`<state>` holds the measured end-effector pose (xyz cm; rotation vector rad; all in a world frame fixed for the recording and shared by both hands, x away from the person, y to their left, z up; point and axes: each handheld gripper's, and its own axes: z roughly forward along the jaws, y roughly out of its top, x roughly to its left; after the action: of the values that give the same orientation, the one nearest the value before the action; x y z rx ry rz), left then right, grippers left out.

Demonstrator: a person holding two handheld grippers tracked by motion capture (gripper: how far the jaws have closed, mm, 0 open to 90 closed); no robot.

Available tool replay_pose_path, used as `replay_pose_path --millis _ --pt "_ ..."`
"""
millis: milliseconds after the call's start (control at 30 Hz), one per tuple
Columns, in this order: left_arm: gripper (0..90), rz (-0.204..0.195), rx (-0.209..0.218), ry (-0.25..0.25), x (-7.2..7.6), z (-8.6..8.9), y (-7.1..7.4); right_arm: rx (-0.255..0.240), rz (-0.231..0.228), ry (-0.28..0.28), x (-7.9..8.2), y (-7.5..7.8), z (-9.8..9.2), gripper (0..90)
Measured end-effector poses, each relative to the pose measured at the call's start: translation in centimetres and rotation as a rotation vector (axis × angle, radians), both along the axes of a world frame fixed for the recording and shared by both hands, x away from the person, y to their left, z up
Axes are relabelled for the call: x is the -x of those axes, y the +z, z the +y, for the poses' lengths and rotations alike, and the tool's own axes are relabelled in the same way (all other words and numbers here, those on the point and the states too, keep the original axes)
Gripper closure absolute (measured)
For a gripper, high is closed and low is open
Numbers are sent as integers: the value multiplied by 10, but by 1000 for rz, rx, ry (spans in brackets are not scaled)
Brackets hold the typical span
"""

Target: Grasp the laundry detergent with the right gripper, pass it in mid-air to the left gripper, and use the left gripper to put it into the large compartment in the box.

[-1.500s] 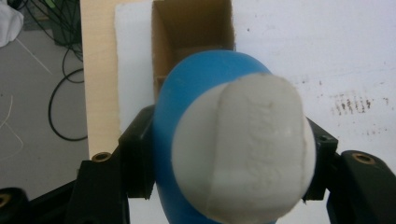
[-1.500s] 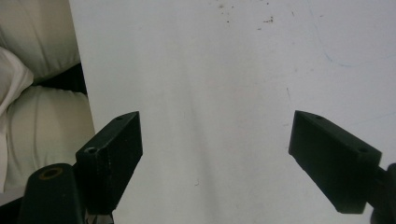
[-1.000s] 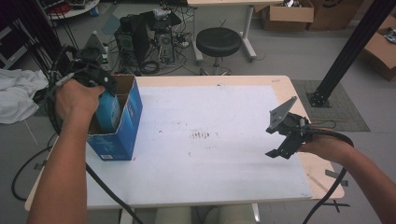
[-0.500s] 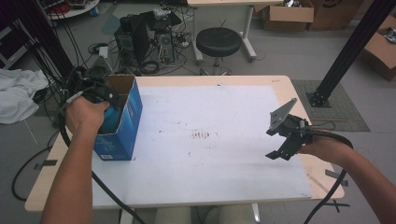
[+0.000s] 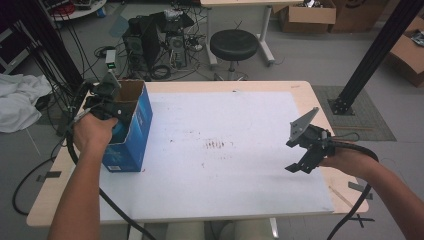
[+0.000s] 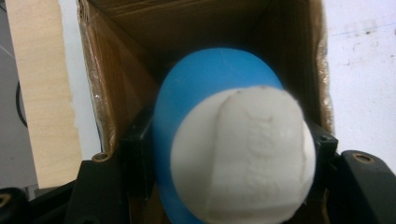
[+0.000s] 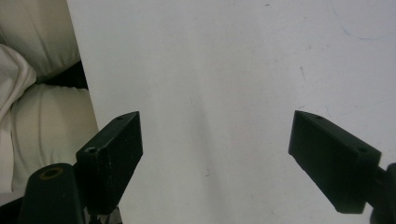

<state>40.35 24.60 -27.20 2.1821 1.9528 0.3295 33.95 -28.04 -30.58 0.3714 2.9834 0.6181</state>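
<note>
A blue cardboard box (image 5: 131,135) with its top open stands at the left of the white table top (image 5: 225,150). My left gripper (image 5: 116,111) reaches down into the box from above. In the left gripper view it (image 6: 233,154) is shut on a round blue object with a white embossed cap (image 6: 219,88), held between the brown inner walls of the box (image 6: 126,70). My right gripper (image 5: 295,156) hovers over the table's right side. Its jaws (image 7: 215,154) stand wide open with nothing but bare white table between them.
The table's wooden edge (image 5: 310,90) frames the white sheet. Behind the table stand a black stool (image 5: 234,44), a computer tower (image 5: 150,45) and tangled cables. A white cloth (image 5: 17,102) lies at the left, and a black post (image 5: 370,55) rises at the right.
My left hand has sunk, carrying the blue object from above the box down into its opening. The right gripper has stayed where it was.
</note>
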Motion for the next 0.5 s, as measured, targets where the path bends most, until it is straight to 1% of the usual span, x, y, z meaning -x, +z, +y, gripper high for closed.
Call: replay_pose_path --millis 133,267,300,500 --pt "380 8 2 0 0 1 -4 0 4 -4 0 -1 0 175" --pt "380 13 14 6 0 3 -8 -2 7 -3 0 -2 0 176" --pt "380 7 18 7 0 4 -8 -1 7 -1 0 -2 0 176" --pt "380 10 19 3 -1 4 -9 -1 9 -5 0 -3 0 177"
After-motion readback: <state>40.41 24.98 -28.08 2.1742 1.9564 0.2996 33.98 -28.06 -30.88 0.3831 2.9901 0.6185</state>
